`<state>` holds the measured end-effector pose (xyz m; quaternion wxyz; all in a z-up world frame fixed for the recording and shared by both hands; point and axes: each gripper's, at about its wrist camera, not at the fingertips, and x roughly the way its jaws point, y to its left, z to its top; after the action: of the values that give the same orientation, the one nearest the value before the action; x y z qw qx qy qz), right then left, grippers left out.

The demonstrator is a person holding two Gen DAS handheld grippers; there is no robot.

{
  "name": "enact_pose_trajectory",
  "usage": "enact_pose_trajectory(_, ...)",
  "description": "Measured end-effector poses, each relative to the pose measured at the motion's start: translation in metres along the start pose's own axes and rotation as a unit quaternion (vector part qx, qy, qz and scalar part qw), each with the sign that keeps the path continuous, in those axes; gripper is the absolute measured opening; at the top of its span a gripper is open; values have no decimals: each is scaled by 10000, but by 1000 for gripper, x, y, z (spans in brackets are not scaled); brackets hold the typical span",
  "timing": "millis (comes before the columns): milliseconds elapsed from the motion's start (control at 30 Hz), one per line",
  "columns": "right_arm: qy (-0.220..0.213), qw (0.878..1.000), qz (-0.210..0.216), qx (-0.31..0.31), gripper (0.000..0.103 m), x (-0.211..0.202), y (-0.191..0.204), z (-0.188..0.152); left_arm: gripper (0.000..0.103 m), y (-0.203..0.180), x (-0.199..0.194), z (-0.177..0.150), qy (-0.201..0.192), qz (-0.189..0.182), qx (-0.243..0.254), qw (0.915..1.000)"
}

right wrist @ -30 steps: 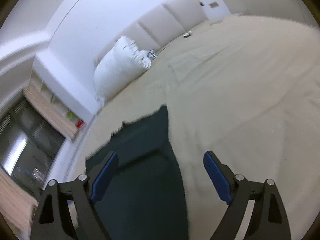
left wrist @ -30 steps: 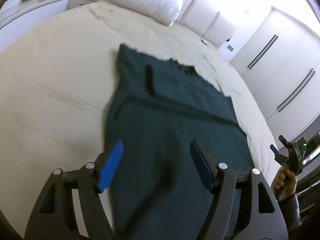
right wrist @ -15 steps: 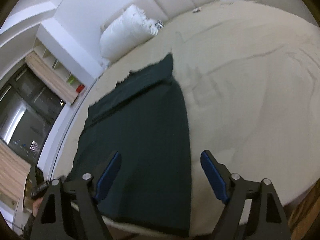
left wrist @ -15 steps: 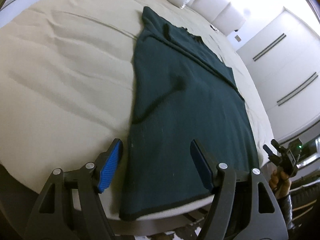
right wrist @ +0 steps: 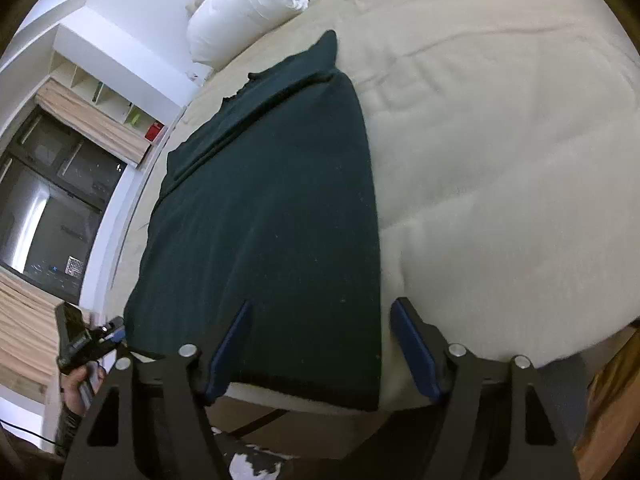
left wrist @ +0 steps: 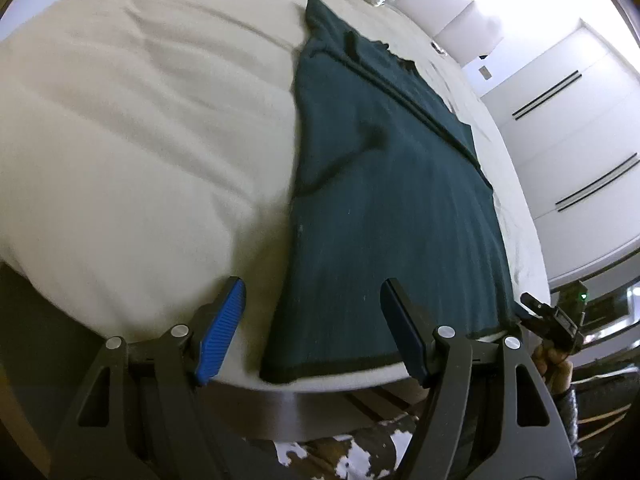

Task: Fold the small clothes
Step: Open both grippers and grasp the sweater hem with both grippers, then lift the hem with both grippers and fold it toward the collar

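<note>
At the head of the cream bed [left wrist: 132, 152] a white pillow [right wrist: 240, 8] lies well beyond the dark green garment [left wrist: 380, 208], with white wardrobe doors [left wrist: 568, 128] to one side. The garment is spread flat, its hem at the bed's near edge. Both left tongs [left wrist: 312, 336] and right tongs [right wrist: 320, 348] are released; the right jaws have just been closing, straddling a hem corner without pressing it.

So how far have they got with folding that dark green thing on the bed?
Barely started. Done: the dark green garment lies spread flat on the bed, one band already turned over at its far end. In hand: the left gripper and right gripper each hover at a near corner, jaws open, the right's just closing in; neither grips cloth. Left: taking the near hem and making the folds.
</note>
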<state>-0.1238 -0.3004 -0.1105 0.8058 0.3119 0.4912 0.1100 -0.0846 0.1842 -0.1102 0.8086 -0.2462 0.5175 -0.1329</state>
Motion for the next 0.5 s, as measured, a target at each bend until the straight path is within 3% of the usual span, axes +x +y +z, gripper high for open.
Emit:
enact_pose_trajectory(67,167,9998,48,93,65,1,-2,-1,69,0,4,-3,106,-40,29,9999)
enact_pose_trajectory(200,356,9990,152,240,59,1,-5,-1,69,-2,5,-5,190,-137,-10,9997)
enact_pose_trajectory(367,600,9947,576,606,33,10,-11,-4,69,-3,7,-6,293,-267,-47,9992)
enact_pose_trajectory(500,717,9933,674,603,24,13,-9,-10,69,-4,8,-9,384,-296,-49,9988)
